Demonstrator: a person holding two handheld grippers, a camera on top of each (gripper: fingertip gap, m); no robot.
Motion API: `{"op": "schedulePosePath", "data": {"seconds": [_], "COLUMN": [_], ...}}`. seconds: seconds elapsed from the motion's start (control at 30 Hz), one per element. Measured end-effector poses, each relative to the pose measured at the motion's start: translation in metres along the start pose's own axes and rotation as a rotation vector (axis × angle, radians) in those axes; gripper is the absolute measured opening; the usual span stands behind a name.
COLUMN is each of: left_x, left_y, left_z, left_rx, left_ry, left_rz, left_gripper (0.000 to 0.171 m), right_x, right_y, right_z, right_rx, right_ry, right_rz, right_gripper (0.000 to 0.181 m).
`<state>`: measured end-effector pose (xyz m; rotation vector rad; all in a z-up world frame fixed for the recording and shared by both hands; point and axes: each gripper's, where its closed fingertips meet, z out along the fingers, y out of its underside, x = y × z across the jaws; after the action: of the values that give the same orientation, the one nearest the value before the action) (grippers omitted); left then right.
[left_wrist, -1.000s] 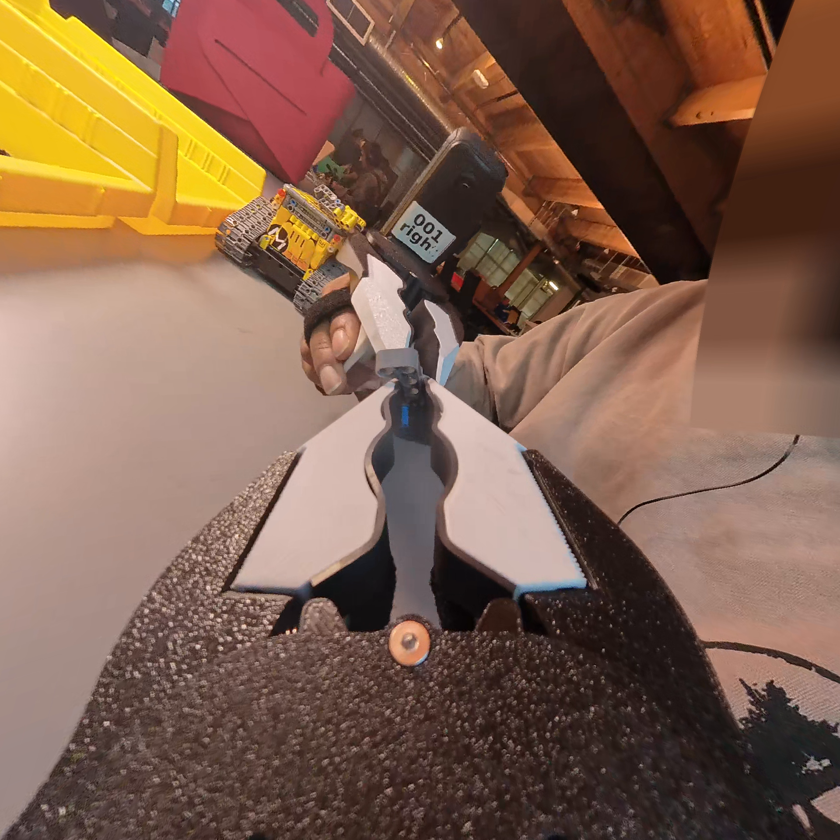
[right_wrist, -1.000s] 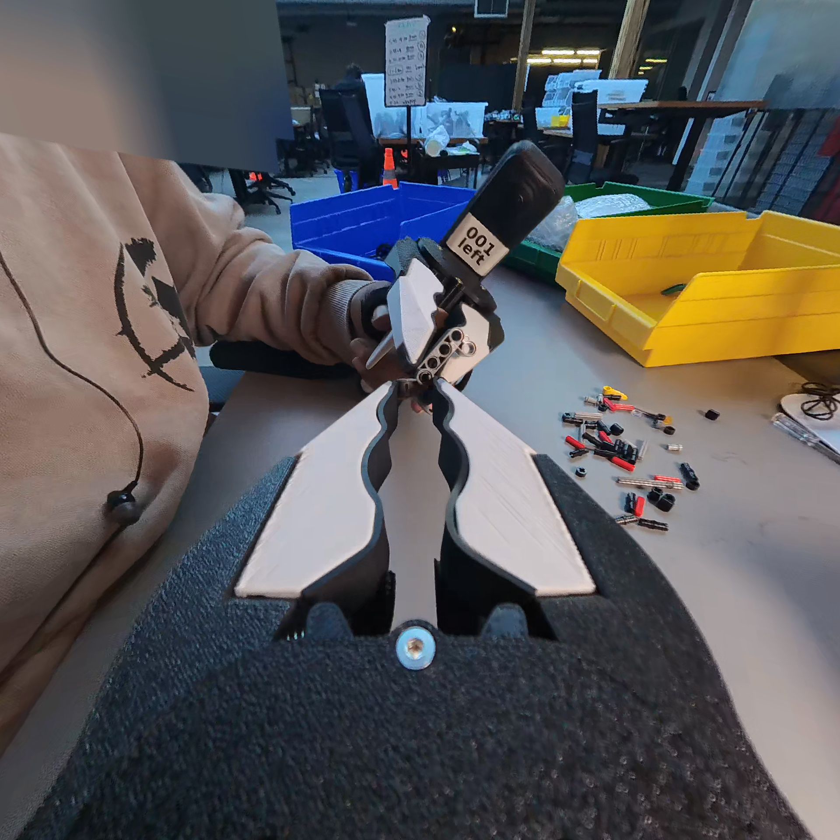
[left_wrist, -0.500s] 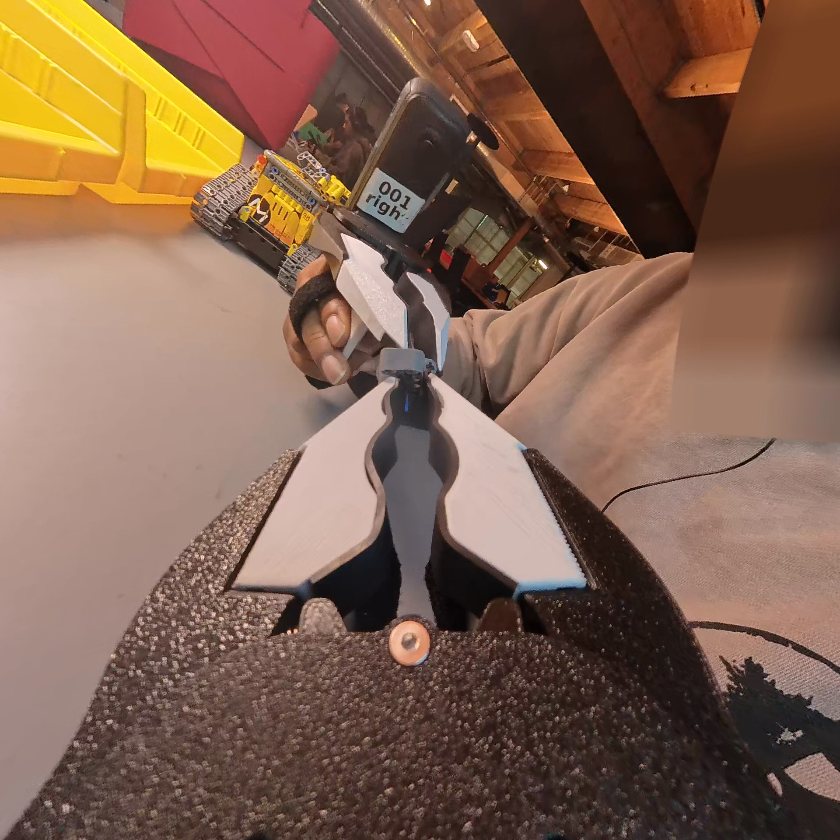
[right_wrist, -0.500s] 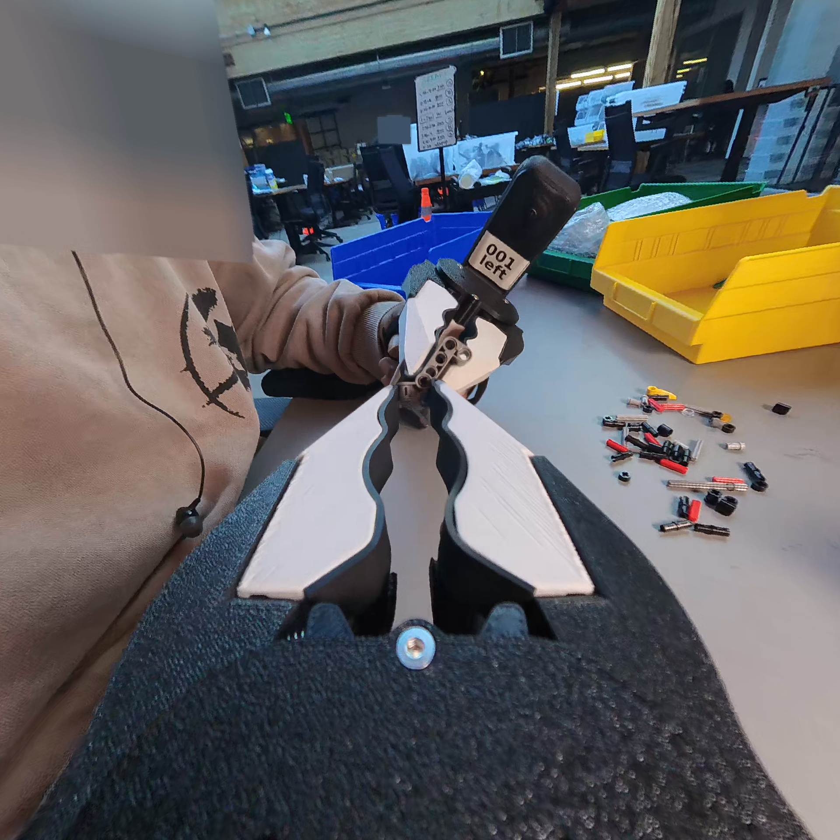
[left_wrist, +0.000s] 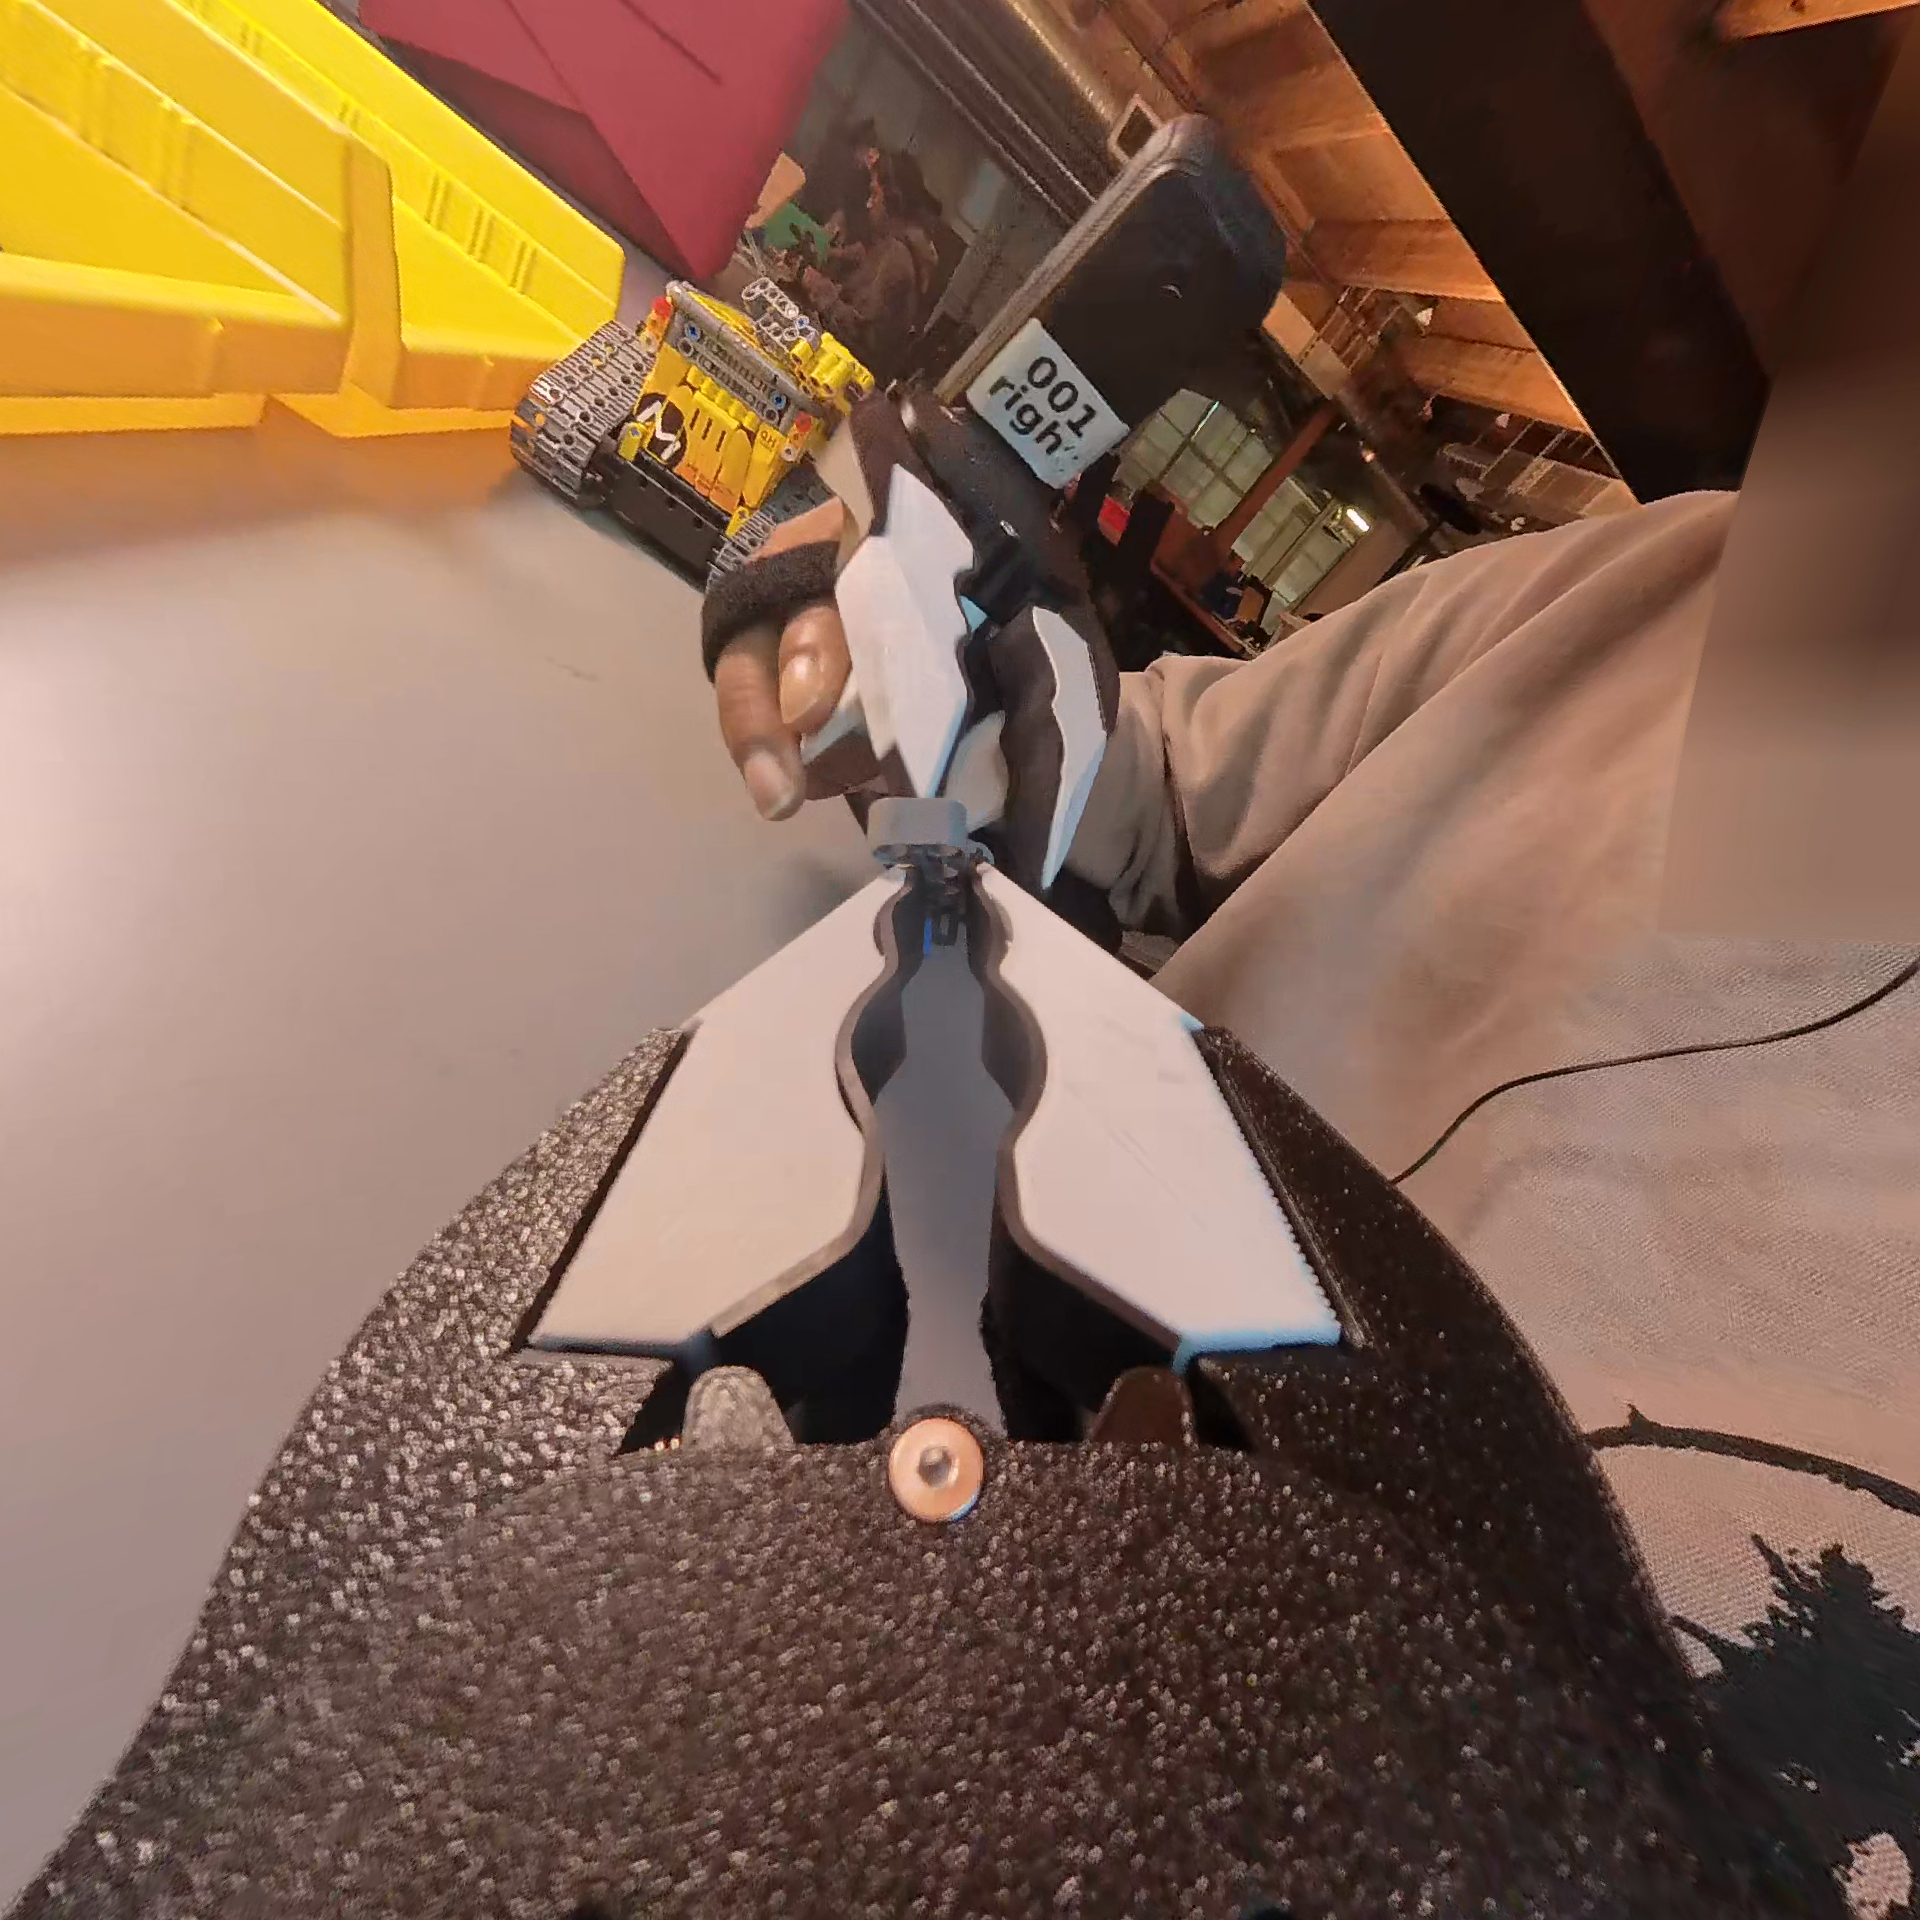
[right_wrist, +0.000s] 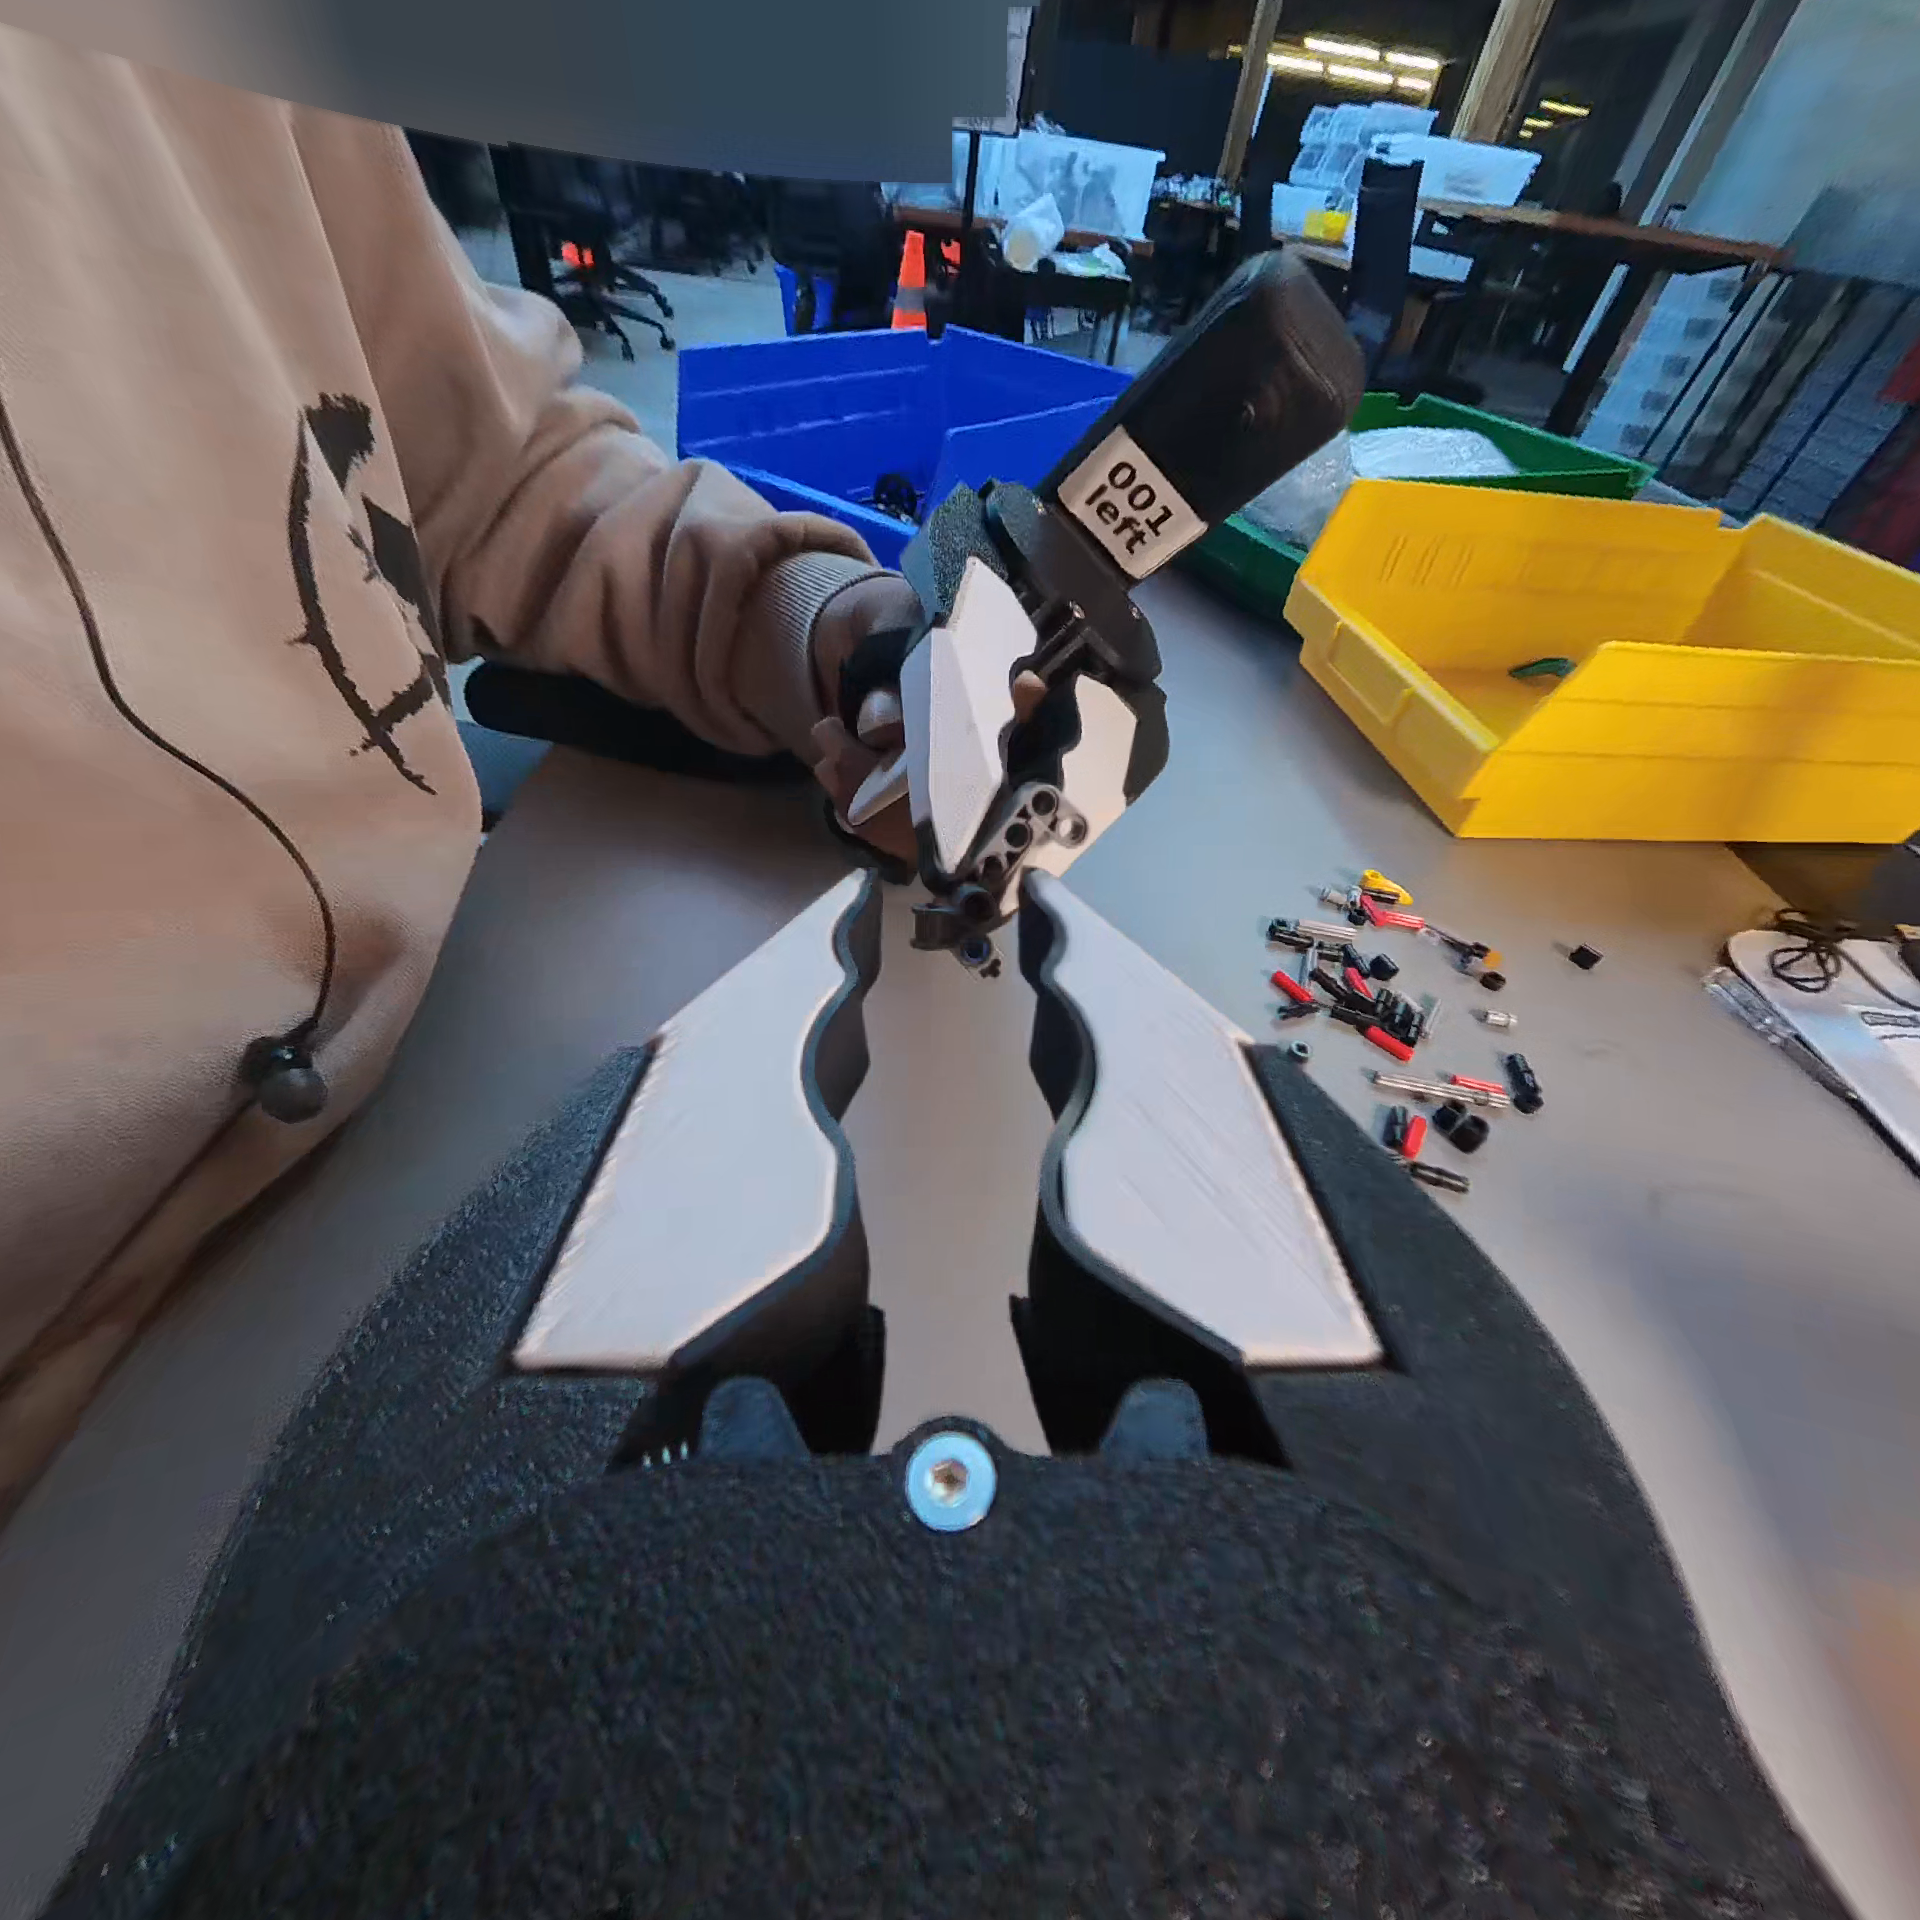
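Observation:
My left gripper (left_wrist: 940, 883) is shut on a small toy-brick assembly: a grey beam with holes (right_wrist: 1029, 821) with a black connector and blue pin (right_wrist: 961, 925) at its end. The beam's grey end (left_wrist: 920, 821) sticks out past the tips in the left wrist view. My right gripper (right_wrist: 951, 899) is open. Its tips stand on either side of the black connector without touching it. The left gripper's fingers (right_wrist: 966, 707) face it from just ahead. The right gripper's fingers (left_wrist: 909, 644) show in the left wrist view, held by a gloved hand (left_wrist: 774, 675).
Loose small red, black and grey parts (right_wrist: 1382, 1018) lie on the grey table (right_wrist: 1662, 1299) to the right. Yellow (right_wrist: 1558, 644), blue (right_wrist: 831, 416) and green (right_wrist: 1507, 447) bins stand behind. A yellow tracked toy vehicle (left_wrist: 707, 426) sits by more yellow bins (left_wrist: 208, 260). Papers (right_wrist: 1849, 1039) lie far right. Both grippers' tips are close together, under 4 cm apart.
My right gripper has opened and let go of the small assembly, which stays in my left gripper. Both grippers tilted slightly and the views shifted.

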<state>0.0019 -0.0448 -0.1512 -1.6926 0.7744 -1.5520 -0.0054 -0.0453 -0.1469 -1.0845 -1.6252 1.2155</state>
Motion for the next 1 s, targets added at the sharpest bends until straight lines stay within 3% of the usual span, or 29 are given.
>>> {"op": "schedulePosePath", "data": {"seconds": [0.07, 0.5, 0.67, 0.73, 1.0], "left_x": [-0.0007, 0.0044, 0.0032, 0.0031, 0.0003], "left_y": [0.0011, 0.0008, -0.0001, 0.0017, 0.0024], "left_z": [-0.0004, -0.0006, -0.0013, 0.0000, -0.0049], "left_rx": [-0.004, 0.016, 0.019, 0.004, -0.022], "left_ry": [0.003, 0.079, 0.060, 0.041, -0.028], "left_rz": [-0.011, -0.092, -0.077, -0.054, 0.023], "left_gripper": [0.007, 0.007, 0.007, 0.007, 0.009], "right_x": [0.0015, -0.0023, -0.0048, -0.0026, 0.0015], "right_y": [0.0072, 0.0044, 0.0056, 0.0062, 0.0094], "right_z": [0.0053, 0.0058, 0.0051, 0.0053, 0.0063], "right_rx": [-0.061, -0.093, -0.111, -0.120, -0.113], "right_ry": [0.044, 0.061, 0.049, 0.073, 0.075], "right_rz": [-0.063, -0.093, -0.074, -0.097, -0.075], "right_gripper": [0.014, 0.016, 0.024, 0.016, 0.013]}}
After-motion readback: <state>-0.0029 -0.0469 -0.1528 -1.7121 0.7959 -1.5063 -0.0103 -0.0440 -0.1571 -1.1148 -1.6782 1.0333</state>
